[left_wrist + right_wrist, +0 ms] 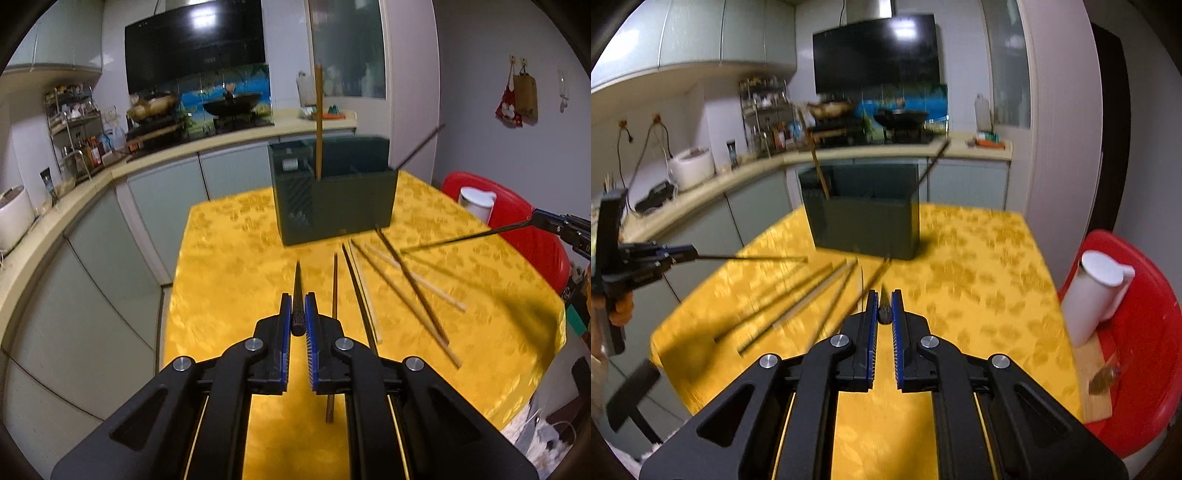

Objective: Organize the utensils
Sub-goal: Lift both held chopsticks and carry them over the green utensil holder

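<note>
In the left wrist view, the left tongs (299, 314) are clenched on a dark chopstick (297, 291) that pokes out forward over the yellow desk (229, 280). More chopsticks (391, 280) lie loose on the desk just to the right, some dark and some pale. Behind them stands a dark green box (343, 206) with one brown stick (318, 122) standing up in it and a dark one leaning out of its right end. At the far right edge the right tongs (543, 221) grip a thin dark chopstick (454, 240) held above the desk. In the right wrist view, the right tongs (885, 308) are clenched on that dark chopstick (885, 310) (only its short end shows, and it is blurry). The loose chopsticks (798, 306) lie on the desk to the left, in front of the box (864, 221). At the left edge the left tongs (690, 254) hold their chopstick (753, 258) out over the desk. A white jug (1093, 295) sits on a red stool (1145, 350) beside the desk.
</note>
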